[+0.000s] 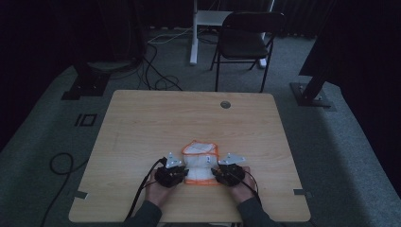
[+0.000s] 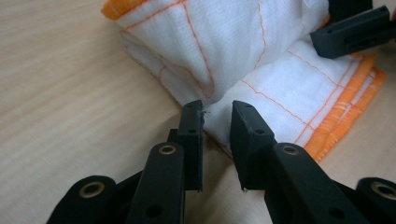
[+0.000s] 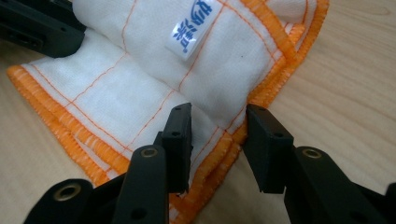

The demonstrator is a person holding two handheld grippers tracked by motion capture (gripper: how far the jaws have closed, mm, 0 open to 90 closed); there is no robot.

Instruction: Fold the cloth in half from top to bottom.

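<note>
white cloth [image 1: 200, 163] with orange hem and thin orange grid stitching, lying folded on the near half of the pale wooden worktop [image 1: 142, 127], between the two hands. far part of the cloth bunched up and raised, near part flat against the wood. small white label with blue print [image 3: 191, 29] sewn on the raised fold. left tool [image 2: 217, 122] at the cloth's left edge, jaws spread a little, tips straddling the low edge of the fold but not pressed onto it. right tool [image 3: 215, 133] at the cloth's right edge, jaws spread wider, one jaw over the flat white panel, the other just outside the orange hem, fabric edge between them and not pinched. left hand [image 1: 158, 189] and right hand [image 1: 242, 188] gripping the tools from the near edge, cables trailing back. black folding chair [image 1: 246, 40] on grey carpet beyond the far edge, well apart from the cloth.
</note>
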